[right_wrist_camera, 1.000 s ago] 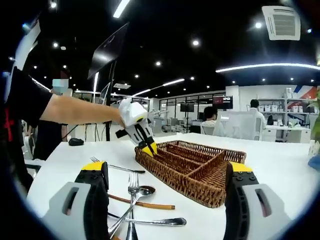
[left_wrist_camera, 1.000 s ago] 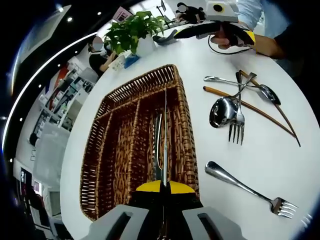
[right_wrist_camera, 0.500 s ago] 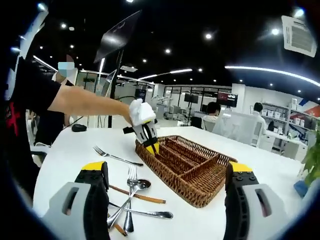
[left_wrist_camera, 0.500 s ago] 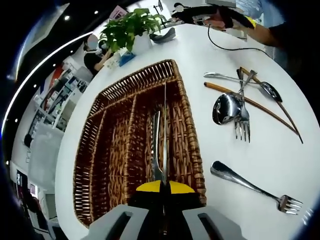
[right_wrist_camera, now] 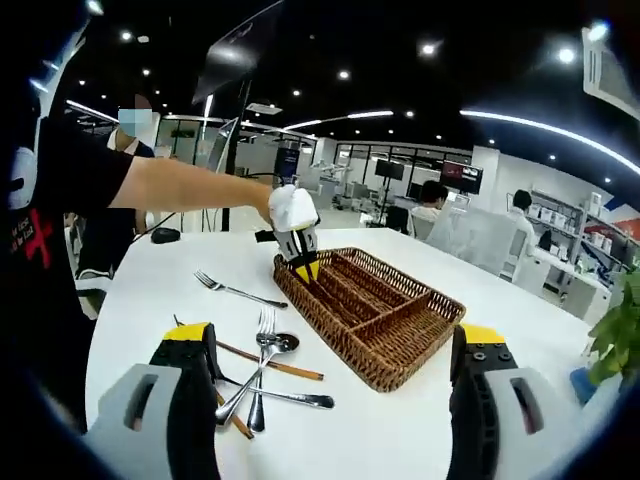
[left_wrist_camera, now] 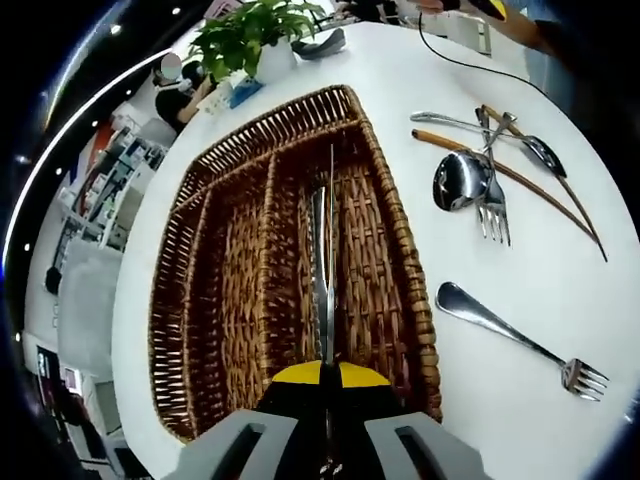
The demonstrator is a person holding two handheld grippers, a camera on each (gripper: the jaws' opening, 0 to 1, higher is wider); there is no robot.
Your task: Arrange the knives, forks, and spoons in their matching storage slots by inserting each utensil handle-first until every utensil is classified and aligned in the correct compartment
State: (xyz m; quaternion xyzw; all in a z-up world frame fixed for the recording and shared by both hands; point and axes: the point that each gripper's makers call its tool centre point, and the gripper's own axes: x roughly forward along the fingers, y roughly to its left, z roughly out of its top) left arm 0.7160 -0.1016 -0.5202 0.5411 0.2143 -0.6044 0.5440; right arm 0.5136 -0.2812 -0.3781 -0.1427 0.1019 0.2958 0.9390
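My left gripper (left_wrist_camera: 325, 373) is shut on a silver knife (left_wrist_camera: 320, 260), which points straight ahead, low over the long slots in the right half of the wicker basket (left_wrist_camera: 215, 300). In the right gripper view the left gripper (right_wrist_camera: 300, 262) dips its yellow tips into the basket's (right_wrist_camera: 400, 345) near-left end, held by a person's arm. My right gripper (right_wrist_camera: 333, 335) is open and holds nothing, hovering in front of the basket. Beside the basket, a lone fork (left_wrist_camera: 515, 335) lies on the white table. A spoon (left_wrist_camera: 458, 182), a fork and brown-handled pieces (left_wrist_camera: 520, 190) lie crossed in a pile (right_wrist_camera: 258, 365).
A potted plant (left_wrist_camera: 250, 40) stands beyond the basket's far end, with a cable (left_wrist_camera: 450, 70) trailing across the table near it. Another plant (right_wrist_camera: 612, 340) is at the right. The lone fork (right_wrist_camera: 235, 290) lies left of the basket. Desks and seated people fill the office behind.
The left gripper has pushed forward and lower along the basket with the knife. The right gripper view has risen and pulled back, looking down more on the table.
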